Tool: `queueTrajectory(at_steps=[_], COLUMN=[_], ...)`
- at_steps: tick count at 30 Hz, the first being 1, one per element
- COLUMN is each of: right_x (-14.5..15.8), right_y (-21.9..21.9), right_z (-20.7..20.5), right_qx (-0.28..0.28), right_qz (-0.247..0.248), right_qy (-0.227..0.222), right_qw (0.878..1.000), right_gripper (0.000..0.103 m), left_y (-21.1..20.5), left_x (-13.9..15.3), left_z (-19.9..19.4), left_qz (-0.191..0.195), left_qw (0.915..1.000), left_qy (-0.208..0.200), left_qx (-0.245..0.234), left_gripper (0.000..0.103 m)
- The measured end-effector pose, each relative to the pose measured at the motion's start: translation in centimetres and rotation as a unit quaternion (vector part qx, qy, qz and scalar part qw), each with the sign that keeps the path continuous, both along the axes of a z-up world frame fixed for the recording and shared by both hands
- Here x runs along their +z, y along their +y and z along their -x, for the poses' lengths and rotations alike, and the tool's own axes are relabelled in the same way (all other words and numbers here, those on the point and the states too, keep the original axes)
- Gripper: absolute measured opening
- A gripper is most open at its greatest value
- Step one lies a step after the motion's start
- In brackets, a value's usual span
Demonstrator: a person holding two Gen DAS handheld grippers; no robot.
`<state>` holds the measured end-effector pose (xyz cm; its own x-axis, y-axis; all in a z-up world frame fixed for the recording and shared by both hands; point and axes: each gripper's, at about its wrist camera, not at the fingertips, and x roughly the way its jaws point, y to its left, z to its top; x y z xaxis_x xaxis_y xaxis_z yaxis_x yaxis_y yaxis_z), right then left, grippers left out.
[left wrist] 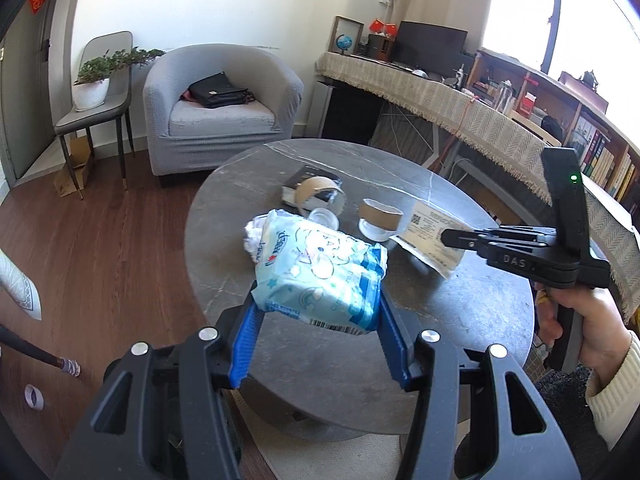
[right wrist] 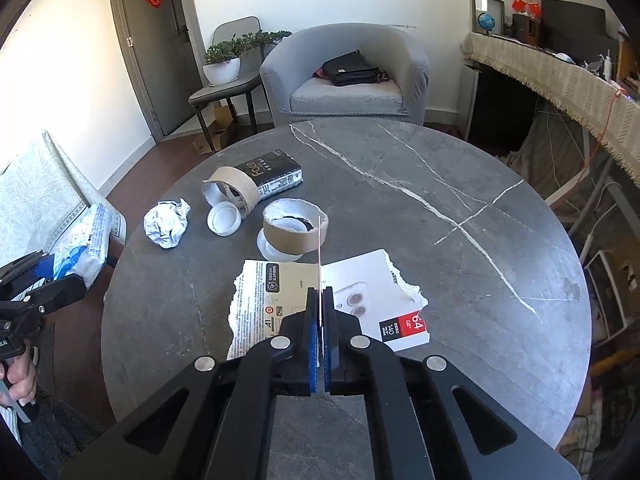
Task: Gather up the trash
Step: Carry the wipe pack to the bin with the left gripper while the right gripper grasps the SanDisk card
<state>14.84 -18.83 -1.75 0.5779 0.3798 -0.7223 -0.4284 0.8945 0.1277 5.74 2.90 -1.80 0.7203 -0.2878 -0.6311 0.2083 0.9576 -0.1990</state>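
A: where's the collecting at? left gripper [left wrist: 316,312] has its fingers spread around the blue tissue pack [left wrist: 320,276], gripping it low-centre of the frame, lifted off the counter [left wrist: 460,316]

B: yep, and the right gripper [right wrist: 320,320] is pinched fully closed on a thin card [right wrist: 319,256], edge-on at centre. Torn packaging [right wrist: 276,292] and tape rolls [right wrist: 294,232] remain. Next it'd need a bin, none visible
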Motion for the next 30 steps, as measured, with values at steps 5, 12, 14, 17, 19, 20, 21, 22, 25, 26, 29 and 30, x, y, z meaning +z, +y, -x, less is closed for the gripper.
queueTrajectory(at_steps=[5, 12, 14, 17, 19, 20, 21, 22, 25, 26, 29, 30], right_x=[1.7, 3.4, 3.7, 3.9, 3.8, 3.8, 3.8, 3.8, 3.7, 3.7, 3.3, 3.1], right_y=[1.5, 4.8, 6.2, 8.4, 9.8, 10.6, 11.4, 12.1, 14.3, 14.9, 17.0, 17.7], right_z=[0.9, 2.1, 2.4, 2.8, 3.1, 3.2, 3.4, 3.5, 3.8, 3.9, 4.1, 4.3], right_qx=[0.013, 0.051, 0.063, 0.084, 0.097, 0.104, 0.112, 0.117, 0.137, 0.142, 0.16, 0.165], right_qz=[-0.005, -0.025, -0.029, -0.034, -0.037, -0.038, -0.039, -0.039, -0.042, -0.043, -0.049, -0.049], right_qy=[-0.016, -0.028, -0.03, -0.031, -0.029, -0.028, -0.027, -0.027, -0.025, -0.024, -0.014, -0.011], right_qw=[1.0, 0.998, 0.997, 0.995, 0.994, 0.993, 0.993, 0.992, 0.989, 0.989, 0.986, 0.985], right_gripper=[0.002, 0.002, 0.002, 0.002, 0.002, 0.002, 0.002, 0.002, 0.002, 0.002, 0.002, 0.002], left_y=[1.9, 5.4, 6.6, 8.3, 9.5, 10.1, 10.6, 11.2, 12.7, 13.1, 14.2, 14.6], left_x=[0.1, -0.5, -1.2, -2.4, -3.3, -3.7, -4.2, -4.7, -6.2, -6.7, -8.5, -9.0], left_z=[0.8, 1.4, 1.6, 1.7, 1.8, 1.8, 1.8, 1.9, 1.9, 2.0, 2.2, 2.2], left_qz=[0.002, -0.006, -0.01, -0.017, -0.023, -0.024, -0.025, -0.027, -0.031, -0.032, -0.044, -0.046], left_qw=[0.9998, 0.9979, 0.9968, 0.9941, 0.9916, 0.9906, 0.9892, 0.9877, 0.9835, 0.9826, 0.9783, 0.9765], left_qy=[-0.003, 0.009, 0.019, 0.039, 0.054, 0.061, 0.07, 0.077, 0.101, 0.107, 0.133, 0.141], left_qx=[0.018, 0.063, 0.078, 0.1, 0.115, 0.12, 0.127, 0.133, 0.147, 0.148, 0.153, 0.156], left_gripper=[0.056, 0.056, 0.056, 0.056, 0.056, 0.056, 0.056, 0.056, 0.056, 0.056, 0.057, 0.057])
